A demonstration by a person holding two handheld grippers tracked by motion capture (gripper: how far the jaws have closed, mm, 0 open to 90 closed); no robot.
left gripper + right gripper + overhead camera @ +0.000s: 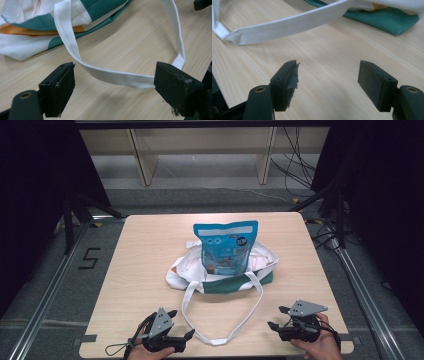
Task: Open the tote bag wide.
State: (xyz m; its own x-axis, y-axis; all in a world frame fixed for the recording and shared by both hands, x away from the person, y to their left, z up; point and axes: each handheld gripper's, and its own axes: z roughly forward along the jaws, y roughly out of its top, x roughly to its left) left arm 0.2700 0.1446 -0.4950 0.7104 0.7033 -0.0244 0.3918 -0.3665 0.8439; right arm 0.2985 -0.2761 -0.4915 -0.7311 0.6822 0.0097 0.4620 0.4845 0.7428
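Left gripper (181,325): held at the near edge of the table, jaws spread wide with nothing between them; in the left gripper view the white strap runs across just beyond the jaw tips, and whether it touches the right-hand tip is hard to judge.
Right gripper (279,317): near the table's front right corner, in the person's right hand (317,346), jaws apart and empty over bare wood; one pad carries a torn scrap of grey tape.
White strap (224,330): a long loop of the tote bag's handle, lying flat on the table and reaching toward the near edge between the two grippers.
Tote bag (225,270): white and green cloth with an orange patch, slumped at the middle of the table.
Blue pouch (226,247): stands upright in the bag's open mouth, printed front facing the camera.
Table (140,250): light wood, rectangular.
Beyond the table: pale wooden shelf legs (142,162) and loose cables on the floor.
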